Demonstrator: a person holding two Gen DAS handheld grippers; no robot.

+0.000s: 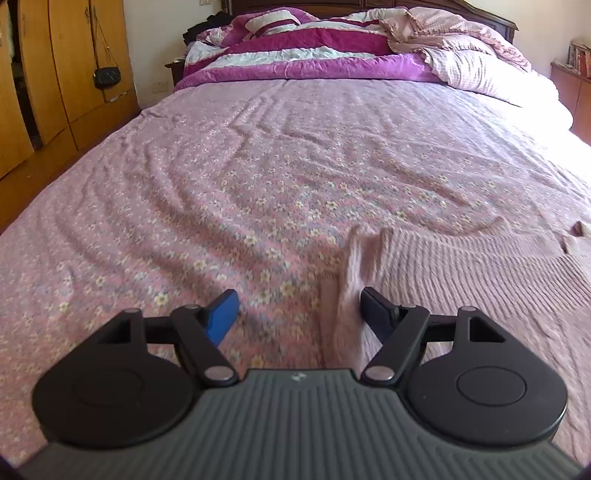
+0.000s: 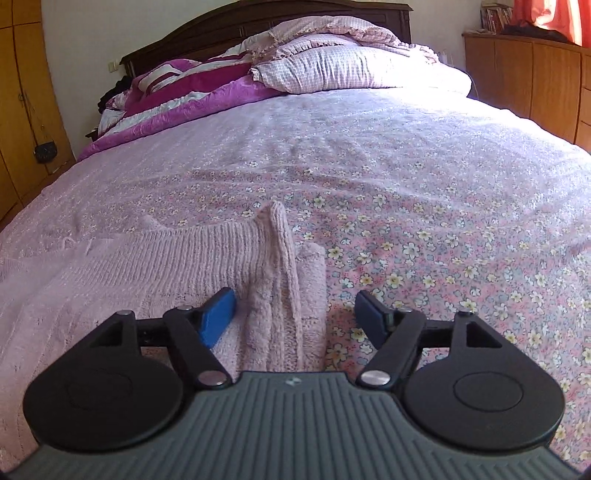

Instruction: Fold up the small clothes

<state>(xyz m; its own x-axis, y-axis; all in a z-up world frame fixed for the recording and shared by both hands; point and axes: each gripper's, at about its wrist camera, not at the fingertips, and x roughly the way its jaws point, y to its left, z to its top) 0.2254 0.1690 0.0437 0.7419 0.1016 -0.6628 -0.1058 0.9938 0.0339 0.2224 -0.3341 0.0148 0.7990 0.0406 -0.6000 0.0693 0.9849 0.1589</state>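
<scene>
Pale pink ribbed knit sweater (image 1: 461,280) spread flat on bed with pink floral-print sheet (image 1: 258,177), near the foot end. Left tool (image 1: 299,314) low over sweater's left edge, blue pads spread wide; a raised, blurred fold of knit (image 1: 351,295) standing between them, closer to the right-hand pad, whether touching it not clear; no grip. Left-hand pad over bare sheet.

Right tool (image 2: 295,317) at sweater's right edge, pads likewise wide apart. Upright ridge of bunched knit (image 2: 280,280) rising between the pads, clear of both. Left-hand blue pad (image 2: 218,317) over the flat knit; right-hand pad (image 2: 369,317) over floral sheet just beside the sweater's edge. Ribbed hem band (image 2: 207,236) running leftward from the ridge.

Head of bed: crumpled magenta-and-white quilt (image 1: 295,48), pale checked frilled pillow (image 2: 351,66), dark wooden headboard (image 2: 221,29). Orange-brown wooden wardrobe (image 1: 55,66) along left side, small black handbag (image 1: 107,75) hanging on its door. Low wooden cabinet (image 2: 524,74) at right, red curtain (image 2: 546,18) above it.
</scene>
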